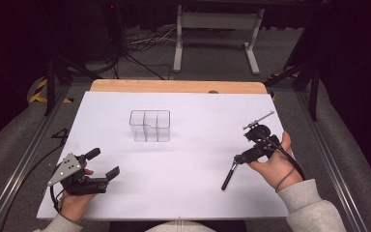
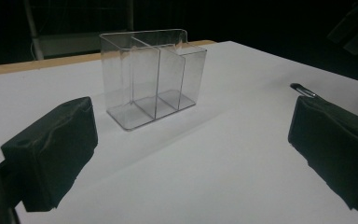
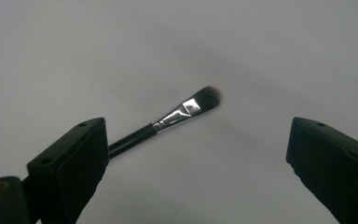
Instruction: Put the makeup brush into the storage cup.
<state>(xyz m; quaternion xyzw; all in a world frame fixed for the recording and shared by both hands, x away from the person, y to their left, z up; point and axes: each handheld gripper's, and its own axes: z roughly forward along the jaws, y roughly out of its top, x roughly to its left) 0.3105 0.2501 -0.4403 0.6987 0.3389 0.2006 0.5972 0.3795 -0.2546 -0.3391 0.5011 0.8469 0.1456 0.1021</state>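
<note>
**Both tongs wide apart, brush lying on the bench**

The right tongs (image 3: 198,163) hover spread over a slim black-handled makeup brush with silver ferrule (image 3: 177,116), which lies flat on the white bench (image 1: 183,174), well right of the clear three-compartment plastic organizer (image 1: 149,125). The left tongs (image 2: 191,154) gape, holding nothing, facing that organizer.

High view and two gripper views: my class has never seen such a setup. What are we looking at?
A person at a white table holds a gripper in each hand. The high view looks down from above; each gripper view looks along that gripper's two black jaws. On the table stands an empty clear three-compartment organizer. A makeup brush lies in front of the right gripper. Its jaws and those of the left gripper are open; nothing is held.
</note>
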